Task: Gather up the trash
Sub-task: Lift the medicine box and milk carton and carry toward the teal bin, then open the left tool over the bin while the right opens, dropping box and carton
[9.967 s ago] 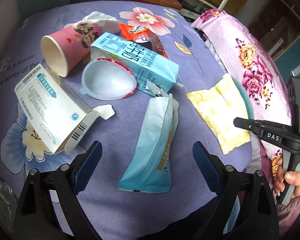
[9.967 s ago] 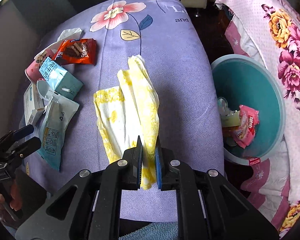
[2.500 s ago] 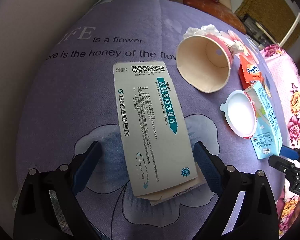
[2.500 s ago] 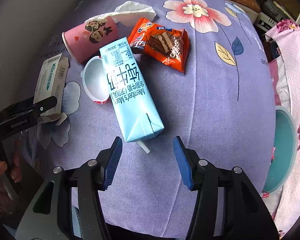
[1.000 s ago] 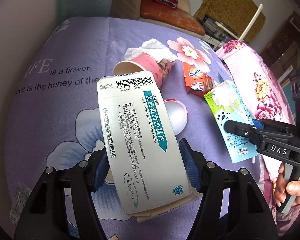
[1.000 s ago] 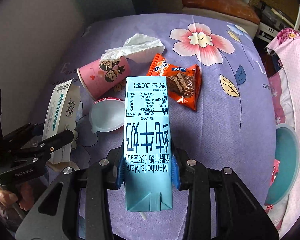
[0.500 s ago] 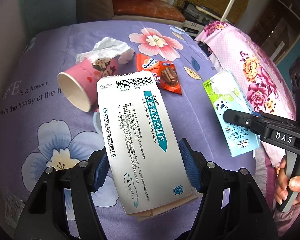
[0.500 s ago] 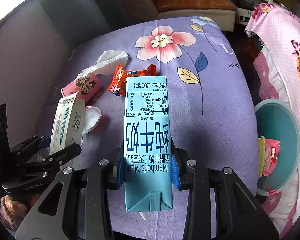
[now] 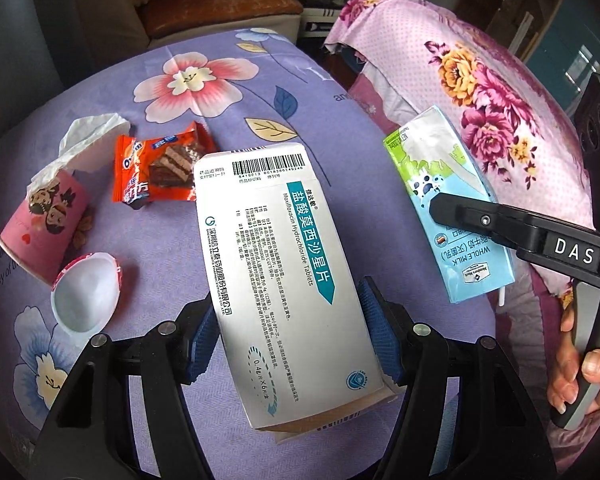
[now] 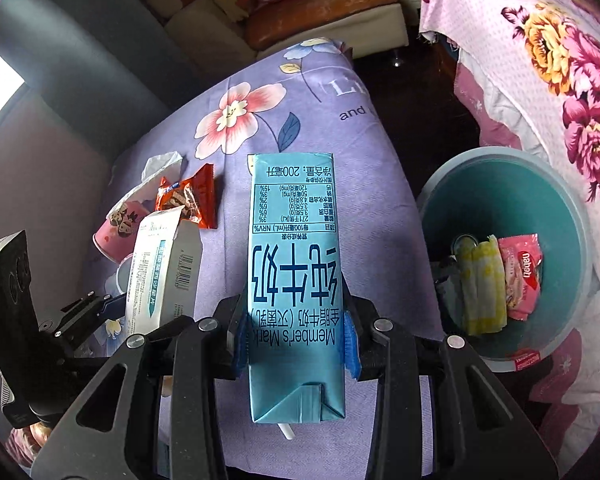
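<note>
Left gripper (image 9: 288, 332): clamped on one white medicine box (image 9: 276, 276), lifted above the purple cloth (image 9: 308, 92).
Right gripper (image 10: 294, 340): pads pressed on one blue milk carton (image 10: 294, 276), held left of the teal bin (image 10: 572, 216).
On the cloth: one pink cup (image 9: 46, 224), one tissue (image 9: 88, 138), one orange wrapper (image 9: 160, 172), one white lid (image 9: 86, 298).
In the bin: perhaps three or four wrappers, overlapping.

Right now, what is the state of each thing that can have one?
Left gripper: shut on the pill box.
Right gripper: shut on the milk carton.
Paper cup: lying on its side.
Plastic lid: upturned.
Bin: open, partly filled.
</note>
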